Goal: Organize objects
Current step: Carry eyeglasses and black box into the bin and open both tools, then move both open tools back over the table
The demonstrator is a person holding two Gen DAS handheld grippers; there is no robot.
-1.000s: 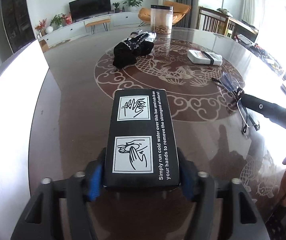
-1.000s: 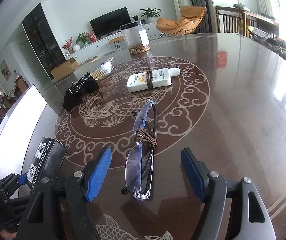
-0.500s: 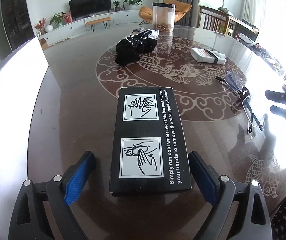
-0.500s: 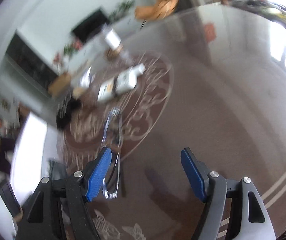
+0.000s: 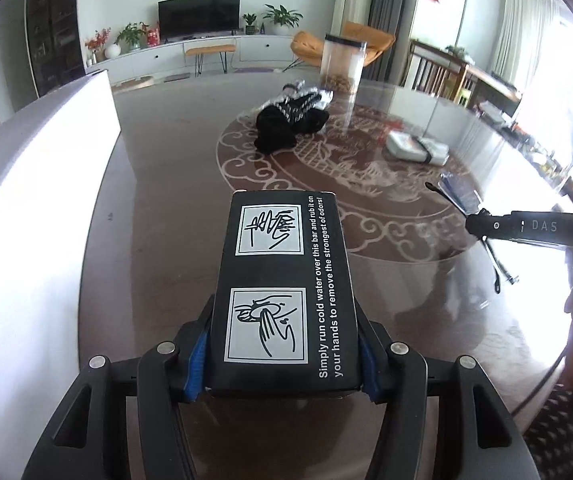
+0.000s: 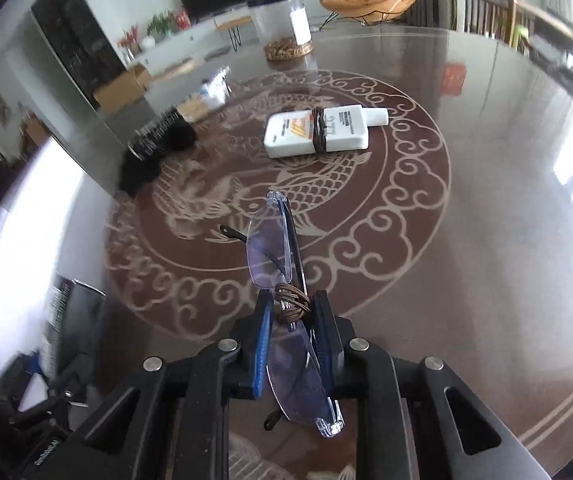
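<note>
At the bottom of the left wrist view, our left gripper now has its jaws pressed against both long sides of the black box; half a second ago they stood wide with the box lying free between them. The box fills the lower centre of that frame, reaching up toward mid-frame. Its top carries two white hand-washing pictograms and the line "Simply run cold water over this bar and rub it on your hands to remove the strongest of odors!"

In the right wrist view our right gripper has likewise closed: its jaws, open half a second ago, now clamp the folded eyeglasses at the brown cord wound around their middle. One lens sticks out toward frame centre, the other lies back between the gripper arms. In the left view, the right gripper's arm enters from the right edge with the letters "DAS" on it.

Beyond, on the dark table with its pale dragon-and-fish medallion, we see a white bottle bound with a dark band, just above frame centre; its print is too small to read. At the left, blurred, lies a black bundle. Farthest off, near the top centre, stands a clear jar with a dark lid and brown contents at the bottom.
</note>
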